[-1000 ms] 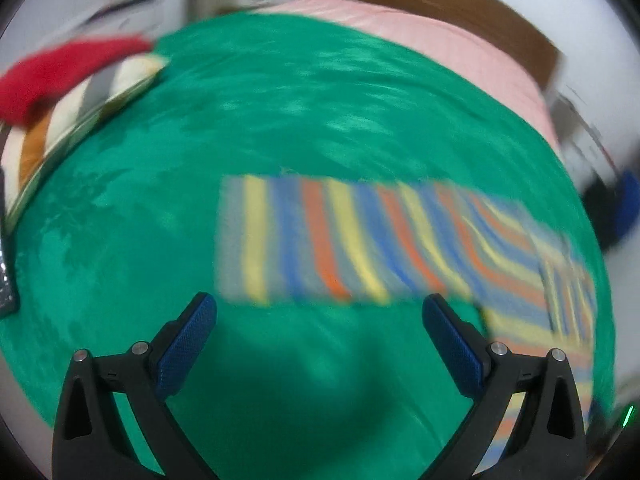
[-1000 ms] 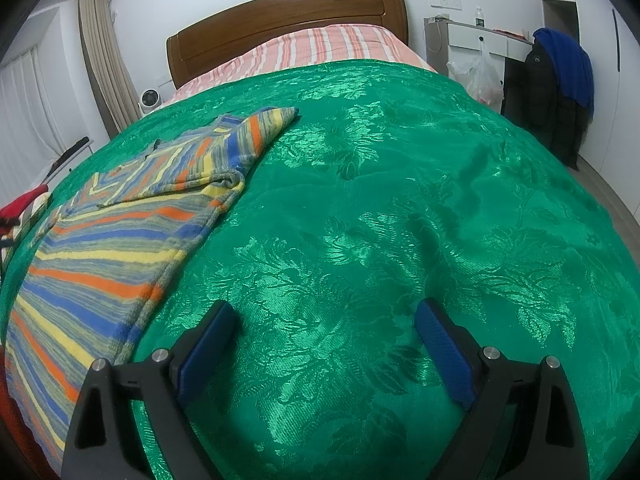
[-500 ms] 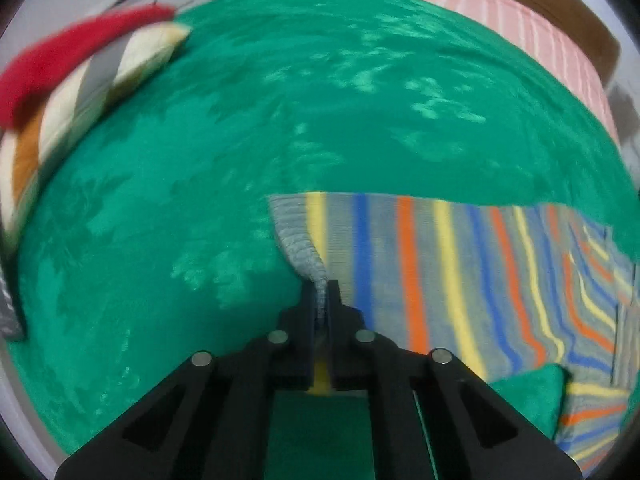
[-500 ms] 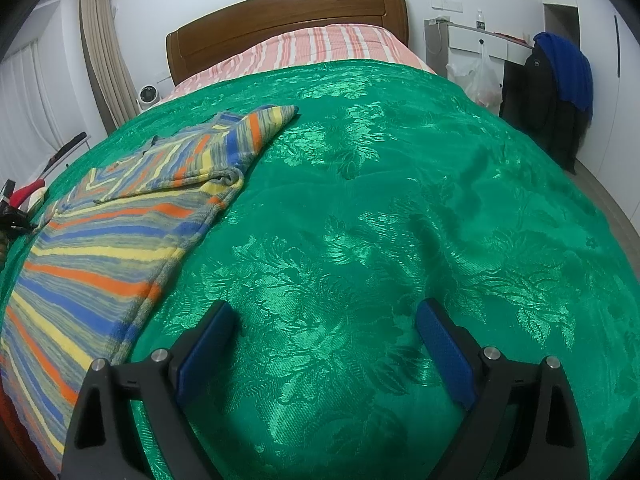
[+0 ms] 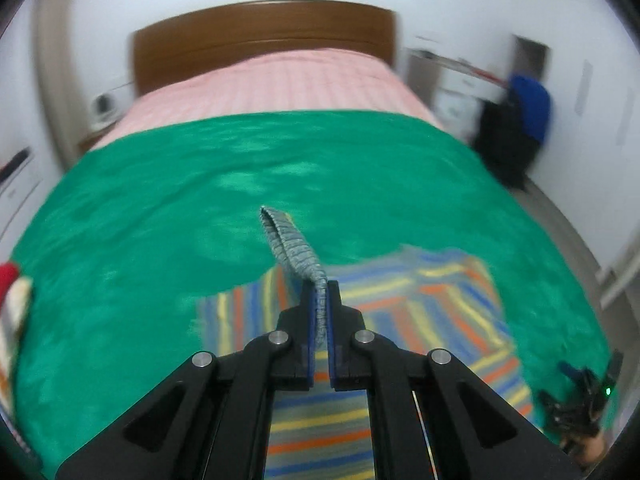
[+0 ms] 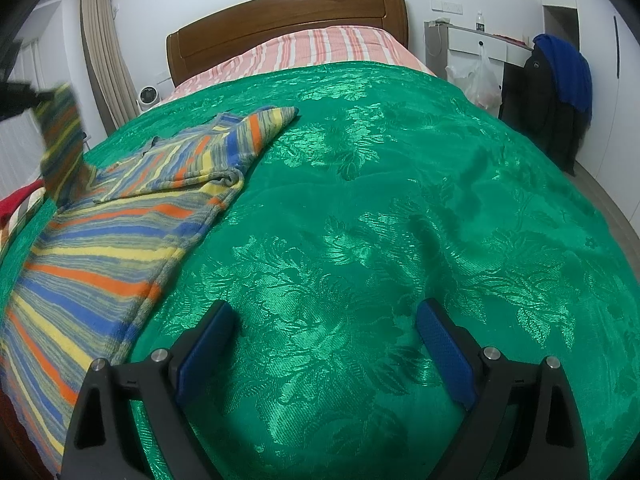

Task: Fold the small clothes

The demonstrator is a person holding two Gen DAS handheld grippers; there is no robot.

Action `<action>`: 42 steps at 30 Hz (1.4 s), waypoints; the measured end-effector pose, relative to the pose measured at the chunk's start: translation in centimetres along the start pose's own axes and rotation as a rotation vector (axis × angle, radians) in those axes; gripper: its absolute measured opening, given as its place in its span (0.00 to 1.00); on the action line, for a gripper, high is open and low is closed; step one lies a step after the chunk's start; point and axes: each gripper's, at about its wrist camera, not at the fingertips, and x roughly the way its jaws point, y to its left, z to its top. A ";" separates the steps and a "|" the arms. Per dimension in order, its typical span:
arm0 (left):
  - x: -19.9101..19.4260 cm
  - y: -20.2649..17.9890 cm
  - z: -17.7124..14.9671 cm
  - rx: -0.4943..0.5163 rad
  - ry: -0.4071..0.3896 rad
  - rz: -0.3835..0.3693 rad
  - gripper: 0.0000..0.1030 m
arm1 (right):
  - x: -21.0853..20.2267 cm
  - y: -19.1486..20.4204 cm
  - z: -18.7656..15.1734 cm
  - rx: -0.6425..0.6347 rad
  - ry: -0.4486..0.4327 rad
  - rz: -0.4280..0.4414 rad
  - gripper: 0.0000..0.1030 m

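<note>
Left wrist view: my left gripper (image 5: 319,300) pinches the grey ribbed cuff (image 5: 294,246) of the striped sweater (image 5: 420,312), holding it up off the green bedspread (image 5: 160,220).

From the right wrist view, my right gripper (image 6: 324,340) hovers with its blue pads (image 6: 446,354) spread wide and nothing between them, above bare bedspread just beside the sweater's hem edge. The sweater lies on the bed's left part, body flat, one sleeve (image 6: 256,136) folded across the chest and pointing toward the wooden headboard (image 6: 288,20). The other sleeve is raised at the far left edge of that view, blurred. A pink striped sheet (image 6: 320,46) covers the bed beyond the bedspread, and a blue garment (image 6: 566,68) hangs over dark clothing by the right wall.
</note>
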 end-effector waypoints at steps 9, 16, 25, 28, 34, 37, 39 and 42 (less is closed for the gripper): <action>6.7 -7.9 -7.3 0.131 0.169 -0.019 0.80 | -0.1 0.0 -0.1 0.001 -0.001 0.003 0.90; 4.7 4.3 -6.4 -0.163 0.107 0.130 0.93 | -0.1 -0.1 -0.1 0.004 -0.006 0.005 0.90; 6.2 11.5 -13.2 -0.267 0.241 0.254 0.96 | 0.0 0.0 0.0 0.004 -0.005 0.004 0.90; 2.0 12.7 -13.8 -0.308 0.167 0.253 0.97 | 0.0 0.0 -0.1 0.003 -0.006 0.004 0.90; -2.2 15.7 -19.4 -0.287 0.130 0.326 0.97 | -0.1 0.0 -0.2 0.006 -0.010 0.009 0.90; -0.5 17.7 -22.2 -0.313 0.179 0.336 0.99 | -0.1 0.0 -0.2 0.006 -0.010 0.009 0.90; -0.2 18.3 -23.5 -0.343 0.113 0.297 1.00 | -0.1 0.0 -0.2 0.005 -0.008 0.006 0.90; -0.2 18.2 -23.6 -0.338 0.093 0.299 1.00 | 0.0 0.1 -0.1 0.000 -0.003 -0.001 0.90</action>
